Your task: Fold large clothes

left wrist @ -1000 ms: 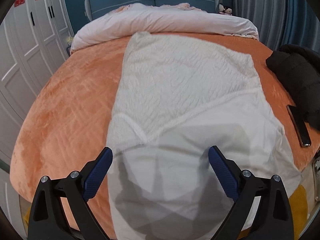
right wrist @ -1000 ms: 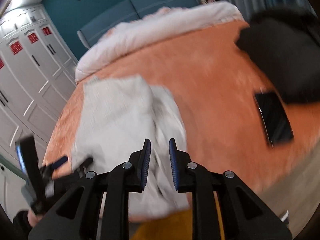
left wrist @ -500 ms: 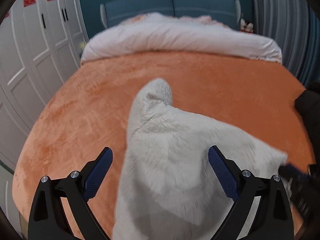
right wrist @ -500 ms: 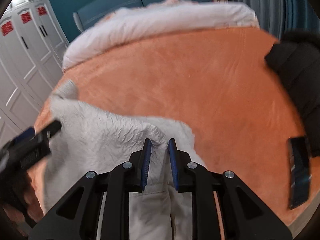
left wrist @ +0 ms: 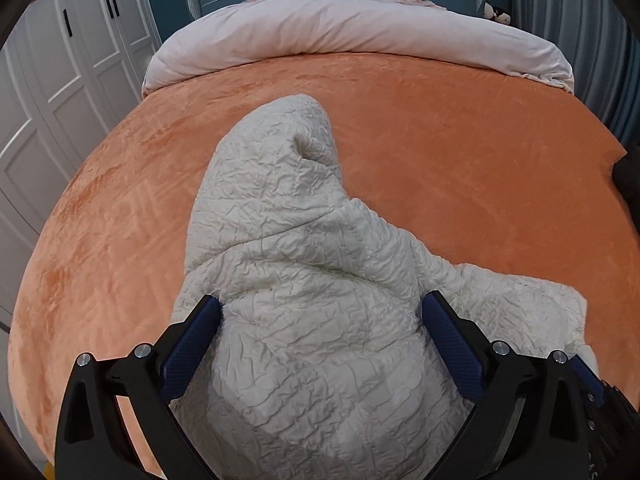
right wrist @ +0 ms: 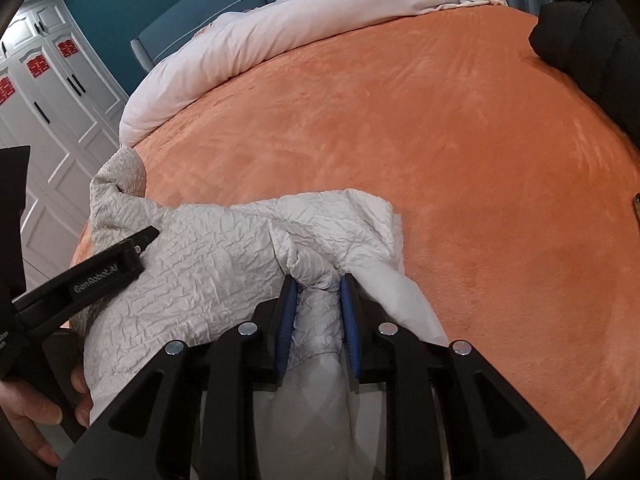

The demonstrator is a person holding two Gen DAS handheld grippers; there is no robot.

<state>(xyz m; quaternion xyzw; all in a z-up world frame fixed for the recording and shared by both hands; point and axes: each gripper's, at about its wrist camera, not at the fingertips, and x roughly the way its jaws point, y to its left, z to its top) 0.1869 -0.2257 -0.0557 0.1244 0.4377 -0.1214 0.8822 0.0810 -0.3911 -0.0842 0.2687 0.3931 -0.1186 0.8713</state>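
A cream quilted jacket (left wrist: 304,280) lies bunched at the near edge of the orange bed (left wrist: 460,152). My left gripper (left wrist: 320,312) is open, its fingers wide apart with the jacket's bulk lying between and under them. My right gripper (right wrist: 316,292) is shut on a bunched fold of the jacket (right wrist: 224,256), at its right side near the bed's front edge. The left gripper (right wrist: 140,240) shows in the right wrist view, resting over the jacket's left part.
A pale pink duvet (left wrist: 352,28) lies rolled across the head of the bed. A black garment (right wrist: 592,40) sits at the bed's right side. White wardrobes (left wrist: 60,80) stand on the left. A dark thin object (right wrist: 636,208) lies at the right edge.
The jacket, spread flat a second ago, has been pulled toward the near edge into a bunched heap. My right gripper stays shut on it; my left gripper stays open.
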